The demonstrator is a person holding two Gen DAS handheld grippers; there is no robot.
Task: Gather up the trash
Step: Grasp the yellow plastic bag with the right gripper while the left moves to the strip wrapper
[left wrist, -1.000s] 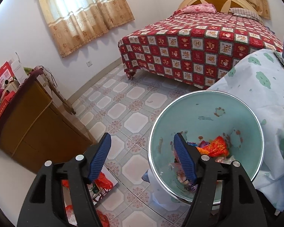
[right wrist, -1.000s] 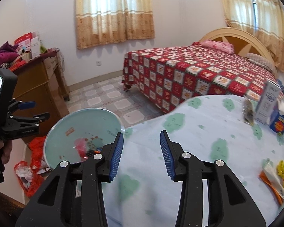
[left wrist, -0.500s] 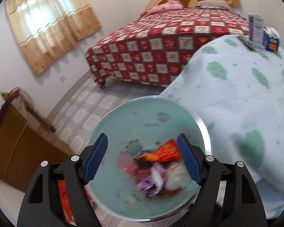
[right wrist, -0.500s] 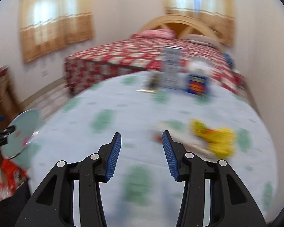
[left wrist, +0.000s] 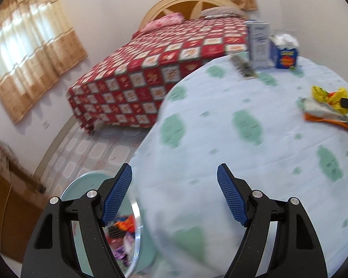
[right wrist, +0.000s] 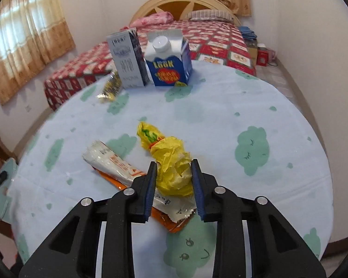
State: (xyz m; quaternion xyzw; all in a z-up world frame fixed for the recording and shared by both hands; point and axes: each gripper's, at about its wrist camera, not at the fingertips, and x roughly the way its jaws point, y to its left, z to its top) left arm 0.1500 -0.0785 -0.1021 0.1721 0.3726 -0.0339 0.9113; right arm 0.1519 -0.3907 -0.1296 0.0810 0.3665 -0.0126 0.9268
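Two tools show. The right tool [right wrist: 173,180] sits low over the bench [right wrist: 220,120], its blue pads either side of a crumpled yellow wrapper [right wrist: 171,162], which fills the narrow gap between them; whether the pads press it or only flank it cannot be told. Under and just left of the yellow wrapper lies a white packet [right wrist: 111,162], resting on an orange wrapper [right wrist: 167,220]. Further back on the bench stand a blue carton [right wrist: 168,62] with a white cap and, touching its left side, a grey box [right wrist: 127,60]. Just left of the box lies a shiny gold wrapper [right wrist: 110,85], blurred.

The left tool [left wrist: 174,192] is wide open and holds nothing; it hangs over the near edge of the bench's cloth. Its left finger [left wrist: 116,194] overlaps the rim of a pale green bin [left wrist: 81,180] standing on the floor just beside the bench, with mixed coloured trash [left wrist: 123,231] inside. From this view the yellow wrapper [left wrist: 329,95] lies at the far right of the bench, well apart from the left tool.

Beyond the bench is a bed [right wrist: 208,37] with a red patterned cover, and curtains [left wrist: 27,51] hang on the left wall.
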